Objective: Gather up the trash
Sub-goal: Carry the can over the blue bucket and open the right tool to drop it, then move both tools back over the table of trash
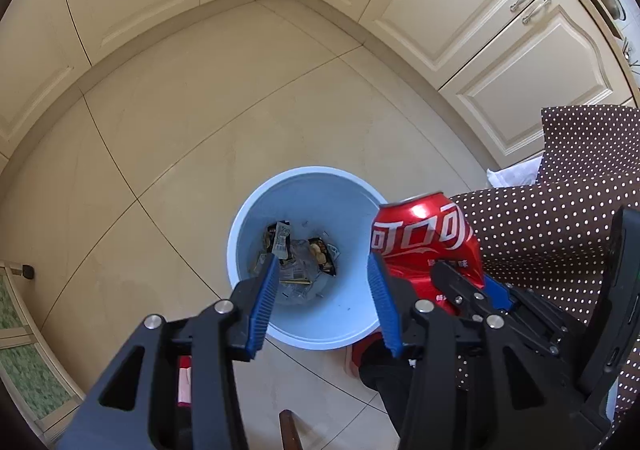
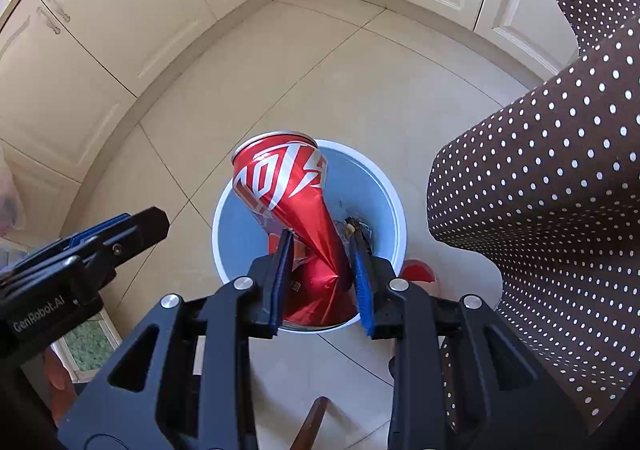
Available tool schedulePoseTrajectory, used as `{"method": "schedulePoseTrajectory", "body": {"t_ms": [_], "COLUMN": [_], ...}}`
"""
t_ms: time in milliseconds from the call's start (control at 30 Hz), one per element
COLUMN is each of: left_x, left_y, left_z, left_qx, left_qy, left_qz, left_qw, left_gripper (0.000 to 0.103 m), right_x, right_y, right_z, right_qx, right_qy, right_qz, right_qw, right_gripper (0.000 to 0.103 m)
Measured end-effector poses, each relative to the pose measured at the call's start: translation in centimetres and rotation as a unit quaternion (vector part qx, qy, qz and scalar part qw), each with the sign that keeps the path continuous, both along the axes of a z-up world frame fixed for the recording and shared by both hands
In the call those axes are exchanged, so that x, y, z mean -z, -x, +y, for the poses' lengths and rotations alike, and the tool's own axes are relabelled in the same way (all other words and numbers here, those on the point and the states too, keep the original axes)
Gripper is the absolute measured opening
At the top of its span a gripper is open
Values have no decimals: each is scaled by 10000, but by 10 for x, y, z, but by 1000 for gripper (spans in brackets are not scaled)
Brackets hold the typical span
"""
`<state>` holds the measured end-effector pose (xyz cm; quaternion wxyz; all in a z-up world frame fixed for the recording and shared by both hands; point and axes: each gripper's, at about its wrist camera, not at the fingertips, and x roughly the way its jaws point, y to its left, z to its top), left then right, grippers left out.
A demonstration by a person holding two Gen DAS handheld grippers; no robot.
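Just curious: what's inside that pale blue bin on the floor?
The bin holds crumpled wrappers at its bottom. The left gripper hides some; the crushed red can covers more.

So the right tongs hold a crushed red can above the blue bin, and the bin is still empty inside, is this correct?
Not quite: the bin is not empty. The left wrist view shows wrappers lying at its bottom. The rest holds: the right tongs are shut on the crushed red can above the blue bin.
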<state>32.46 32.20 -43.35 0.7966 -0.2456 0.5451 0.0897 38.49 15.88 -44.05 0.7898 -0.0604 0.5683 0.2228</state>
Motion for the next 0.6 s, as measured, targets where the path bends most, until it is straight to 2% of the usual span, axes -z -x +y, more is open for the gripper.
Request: {"method": "schedulePoseTrajectory", "body": {"t_ms": [267,300,333,367,600], "left_x": [-3,-3,-3,-4,-13], "left_y": [3,3,3,3,7], "left_z": [6,6,6,6,6], "left_qx": [-118,-131,-139,-141,-118], "left_qy": [43,48,44,41,23], "left_qz": [-29,-31,-32,-35,-100], "left_qw": [9999,9999,9999,9999,9999], "left_gripper": [48,48,48,48,48], "right_x": [-4,-5,-5,-6,-21], "right_y": [-5,-6,-6,-6,-2], "right_z": [7,8,9,9,2], "right_qx": [61,61,62,56,35], "right_qy": [-78,-78,-76,-78,-73], "right_qz": [-127,-129,-137,-157,-273], "right_qw": [9999,9999,9999,9998,9996], "right_gripper": [31,33,42,45,45]}}
